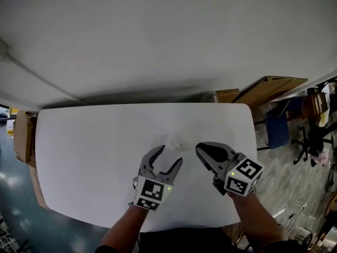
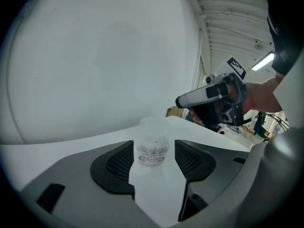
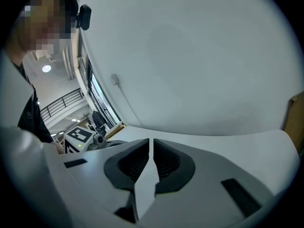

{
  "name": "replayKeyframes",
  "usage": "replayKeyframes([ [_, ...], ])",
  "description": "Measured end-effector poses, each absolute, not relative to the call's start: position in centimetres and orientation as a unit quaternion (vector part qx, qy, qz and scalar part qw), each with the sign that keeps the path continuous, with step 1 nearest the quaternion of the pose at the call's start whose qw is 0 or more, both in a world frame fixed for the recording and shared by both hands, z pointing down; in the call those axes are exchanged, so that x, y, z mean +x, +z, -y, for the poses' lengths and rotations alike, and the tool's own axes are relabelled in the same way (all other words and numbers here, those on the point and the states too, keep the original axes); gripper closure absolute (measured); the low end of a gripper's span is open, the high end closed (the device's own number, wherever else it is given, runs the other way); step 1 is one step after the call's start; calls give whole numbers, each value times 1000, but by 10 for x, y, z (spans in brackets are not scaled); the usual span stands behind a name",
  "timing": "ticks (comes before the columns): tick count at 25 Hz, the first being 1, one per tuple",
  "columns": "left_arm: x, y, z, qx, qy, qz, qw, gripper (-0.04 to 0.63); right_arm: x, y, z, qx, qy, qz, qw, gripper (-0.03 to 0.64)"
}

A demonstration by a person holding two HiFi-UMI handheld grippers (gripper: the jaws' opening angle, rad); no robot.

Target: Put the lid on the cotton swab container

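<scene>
A small clear cotton swab container stands upright on the white table, white swab tips showing at its top. I cannot tell whether a lid sits on it. My left gripper is open, its jaws on either side of the container and a little short of it, not touching. From the head view the container is a faint shape just beyond the left gripper. My right gripper is shut and empty, hovering to the right of the container. In its own view the right gripper has nothing between its pads.
A white wall rises behind the table. Cardboard boxes stand off the left end. A blue chair and flat cardboard are off the right end. The right gripper shows in the left gripper view, above the table.
</scene>
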State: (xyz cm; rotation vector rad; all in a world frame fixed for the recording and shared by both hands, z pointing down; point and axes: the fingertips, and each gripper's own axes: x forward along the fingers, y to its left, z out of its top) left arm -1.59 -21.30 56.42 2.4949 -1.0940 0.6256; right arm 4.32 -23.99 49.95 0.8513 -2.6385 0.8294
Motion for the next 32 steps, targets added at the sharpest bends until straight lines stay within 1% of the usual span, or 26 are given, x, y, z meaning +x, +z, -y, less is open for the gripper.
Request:
replayKeyframes([
  [3,-12,579,220,876,232,384,178,309,43,508,248,290,287,904,129,598],
  [17,3,606,229,872,275,366,172,249,42,533,269,294,289,901,137,597],
  [19,6,609,229,873,283,361,168,245,40,537,269,291,281,902,148,575],
  [21,9,612,229,872,291,357,164,244,38,542,266,286,269,905,165,515],
  [22,9,613,229,872,293,356,163,244,37,544,264,283,264,906,174,506],
  [26,13,614,232,871,297,358,158,244,36,551,258,274,245,908,202,494],
  [32,16,617,239,871,299,358,154,244,30,549,254,265,235,913,203,494],
])
